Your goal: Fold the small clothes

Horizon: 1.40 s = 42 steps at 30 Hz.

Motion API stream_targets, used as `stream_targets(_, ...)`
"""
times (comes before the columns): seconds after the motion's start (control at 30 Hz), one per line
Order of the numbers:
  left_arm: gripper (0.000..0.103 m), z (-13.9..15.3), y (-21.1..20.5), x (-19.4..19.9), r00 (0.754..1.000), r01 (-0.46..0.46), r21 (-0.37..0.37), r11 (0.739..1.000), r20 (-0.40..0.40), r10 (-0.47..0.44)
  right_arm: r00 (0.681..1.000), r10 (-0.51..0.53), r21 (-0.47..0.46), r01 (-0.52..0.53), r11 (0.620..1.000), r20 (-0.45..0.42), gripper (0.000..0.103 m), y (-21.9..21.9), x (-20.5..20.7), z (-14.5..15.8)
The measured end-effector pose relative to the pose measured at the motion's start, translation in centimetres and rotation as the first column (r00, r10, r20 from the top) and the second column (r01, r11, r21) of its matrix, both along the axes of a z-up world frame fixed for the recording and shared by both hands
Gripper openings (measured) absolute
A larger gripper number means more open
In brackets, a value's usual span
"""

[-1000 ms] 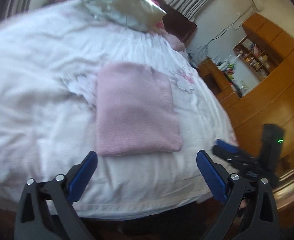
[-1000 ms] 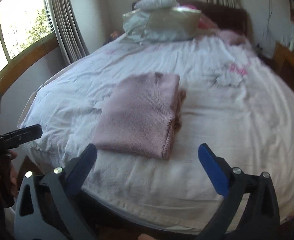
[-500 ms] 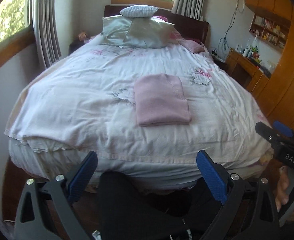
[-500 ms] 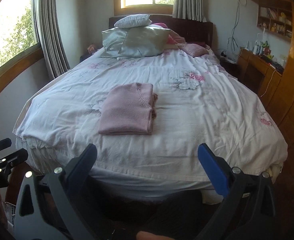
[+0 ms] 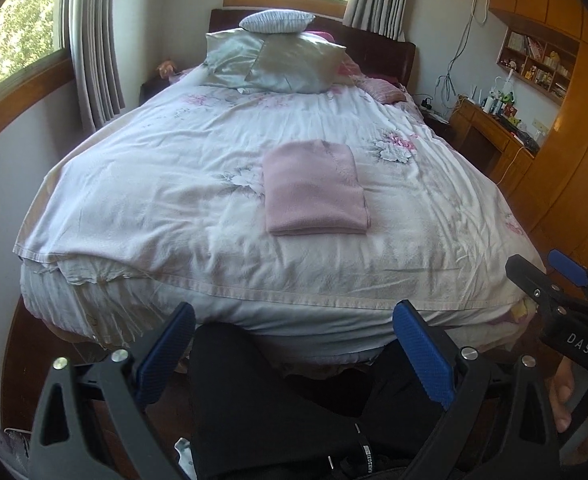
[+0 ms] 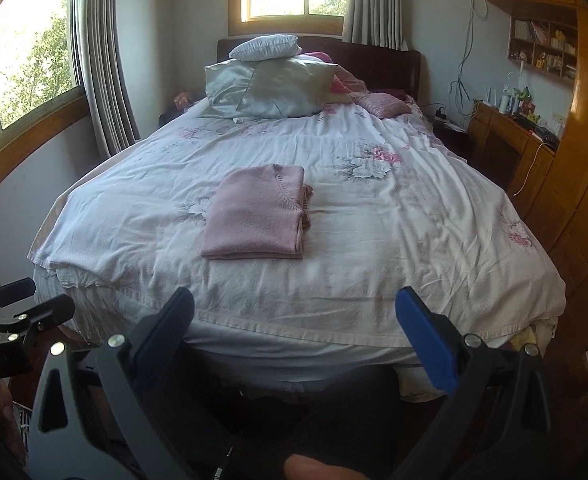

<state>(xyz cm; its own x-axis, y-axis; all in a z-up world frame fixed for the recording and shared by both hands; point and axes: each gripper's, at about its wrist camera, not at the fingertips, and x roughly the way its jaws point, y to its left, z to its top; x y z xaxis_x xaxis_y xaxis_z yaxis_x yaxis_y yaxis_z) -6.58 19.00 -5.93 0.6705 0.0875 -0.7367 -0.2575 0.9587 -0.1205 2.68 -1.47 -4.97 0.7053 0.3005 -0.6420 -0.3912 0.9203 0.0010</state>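
The soft pink knitted sweater point(image 5: 314, 188) lies folded into a neat rectangle on the white floral bedspread point(image 5: 173, 200), roughly at the middle of the bed's width and toward its foot end. From the right wrist view the same pink garment point(image 6: 255, 214) shows stacked layers along its right edge, with a bit of ribbed cuff or hem peeking out there. Nothing touches it; it sits alone on the cover, beside a printed grey-and-white flower.

Both grippers are well back from the bed, off the foot end. The left gripper point(image 5: 294, 354) has its blue-padded fingers point(image 5: 422, 354) spread wide, nothing between them, just the person's dark trousers point(image 5: 273, 412) below. The right gripper point(image 6: 294, 338) is likewise spread wide and empty-handed, hanging over the foot edge of the bedspread. Each camera catches the other tool at its margin: the right one at the far right of the left view, a hand point(image 5: 574, 396) wrapped round its handle, and the left one low on the left of the right view.

Further out, silky grey-green pillows point(image 6: 269, 88) are piled at the dark wooden headboard point(image 6: 374, 60), a small striped cushion point(image 6: 263, 47) on top. Grey curtains point(image 6: 105, 52) flank bright windows, and a wooden desk point(image 6: 506, 140) with shelves stands on the right.
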Motion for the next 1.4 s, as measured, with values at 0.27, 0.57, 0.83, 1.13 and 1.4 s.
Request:
stream_targets(0.27, 0.099, -0.3, -0.1, -0.2, 1.0, -0.001, -0.002, 1.0, -0.004, 0.001, 0.999, -0.001, -0.02, 0.002, 1.0, 0.035, 0.1, 0.2, -0.5, 0.6)
stream_targets(0.57, 0.099, -0.3, 0.1, 0.2, 1.0, 0.0, -0.006, 1.0, -0.005, 0.0, 0.999, 0.007, -0.028, -0.006, 1.0, 0.04, 0.1, 0.7, -0.4, 0.6)
stream_targets(0.83, 0.099, -0.5, 0.2, 0.7, 1.0, 0.005, -0.016, 1.0, -0.013, -0.005, 0.999, 0.006, -0.034, -0.005, 0.999, 0.046, 0.1, 0.9, -0.2, 0.6)
stream_targets(1.13, 0.099, -0.8, 0.2, 1.1, 1.0, 0.005, -0.021, 1.0, -0.018, -0.005, 0.999, 0.006, -0.032, -0.004, 0.999, 0.042, 0.1, 0.9, 0.1, 0.5)
stream_targets(1.4, 0.099, -1.1, 0.4, 1.5, 1.0, 0.002, -0.024, 1.0, -0.021, -0.002, 1.0, 0.006, -0.026, -0.006, 1.0, 0.029, 0.1, 0.9, 0.7, 0.2)
